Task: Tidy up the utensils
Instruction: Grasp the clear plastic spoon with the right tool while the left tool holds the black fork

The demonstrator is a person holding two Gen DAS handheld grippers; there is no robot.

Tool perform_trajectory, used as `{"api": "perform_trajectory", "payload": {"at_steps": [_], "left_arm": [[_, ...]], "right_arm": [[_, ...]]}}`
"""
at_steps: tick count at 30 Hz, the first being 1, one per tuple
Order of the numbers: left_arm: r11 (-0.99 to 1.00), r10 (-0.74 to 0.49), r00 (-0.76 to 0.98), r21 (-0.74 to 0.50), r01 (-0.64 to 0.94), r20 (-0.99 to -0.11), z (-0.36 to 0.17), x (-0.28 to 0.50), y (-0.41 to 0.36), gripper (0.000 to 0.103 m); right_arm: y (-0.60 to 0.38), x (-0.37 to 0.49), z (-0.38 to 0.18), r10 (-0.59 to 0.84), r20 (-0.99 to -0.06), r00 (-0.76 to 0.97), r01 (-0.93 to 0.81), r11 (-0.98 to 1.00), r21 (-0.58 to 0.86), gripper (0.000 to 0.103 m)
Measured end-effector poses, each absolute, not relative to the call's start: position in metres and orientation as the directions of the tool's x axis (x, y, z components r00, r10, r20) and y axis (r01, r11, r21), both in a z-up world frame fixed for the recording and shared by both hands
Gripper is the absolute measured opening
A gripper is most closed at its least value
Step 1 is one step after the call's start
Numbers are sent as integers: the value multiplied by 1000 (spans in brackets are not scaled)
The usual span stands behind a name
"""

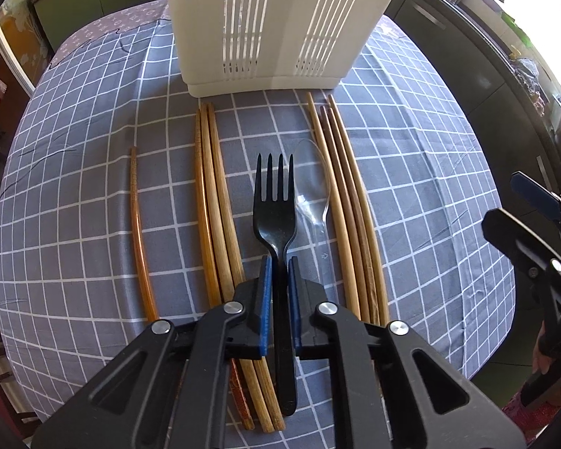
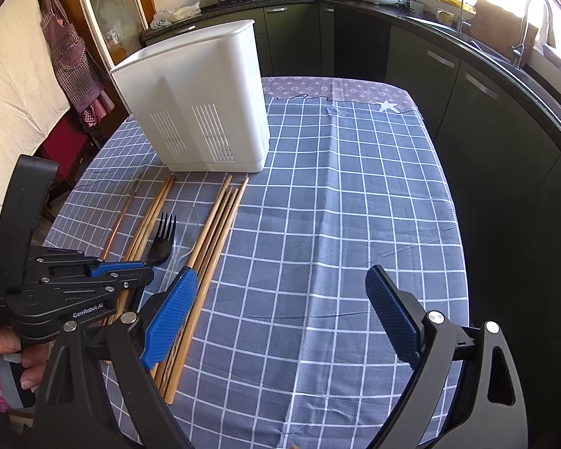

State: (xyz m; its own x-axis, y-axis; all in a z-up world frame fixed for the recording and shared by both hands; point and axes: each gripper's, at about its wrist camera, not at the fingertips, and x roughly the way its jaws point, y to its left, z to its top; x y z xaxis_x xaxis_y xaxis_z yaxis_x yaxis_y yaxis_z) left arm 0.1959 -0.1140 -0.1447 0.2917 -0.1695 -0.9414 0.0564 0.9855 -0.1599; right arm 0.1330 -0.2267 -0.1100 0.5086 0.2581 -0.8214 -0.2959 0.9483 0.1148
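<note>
Fork (image 1: pixel 276 209) handle sits clamped between the blue pads of our left gripper (image 1: pixel 279 273), which points steeply down at the cloth; the pads press the neck of the handle just below the head, so we read this as a firm grip on the black plastic fork. Its long axis runs straight away from us toward the white utensil holder (image 1: pixel 276 26), tines leading, handle end trailing back under the gripper body. We judge that the coming move turns on this line: the fork already points at the holder, so lifting it and carrying it forward along its own length should bring it over the holder's open top, where it must tip upright.

Just right of the fork, nearly touching it, lies a clear plastic spoon (image 1: pixel 312 187), parallel, bowl toward the holder. Beyond that, a bundle of four wooden chopsticks (image 1: pixel 349 202); on the fork's left, three more chopsticks (image 1: pixel 213 202), then a single reddish chopstick (image 1: pixel 138 224) well apart. All lie on the grey checked tablecloth (image 2: pixel 336 224), short of the holder.

Our right gripper (image 2: pixel 280 318) hovers off to the fork's right with its jaws spread wide and nothing between them. The left hand is clearly the nearer one.
</note>
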Motion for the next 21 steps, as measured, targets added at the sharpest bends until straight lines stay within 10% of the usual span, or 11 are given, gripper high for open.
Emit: {"api": "perform_trajectory", "payload": {"at_steps": [21], "left_arm": [[989, -144, 485, -147, 32, -863, -88, 168, -71, 9]], "right_arm": [[-124, 152, -150, 339, -919, 203, -395, 887, 240, 29]]}}
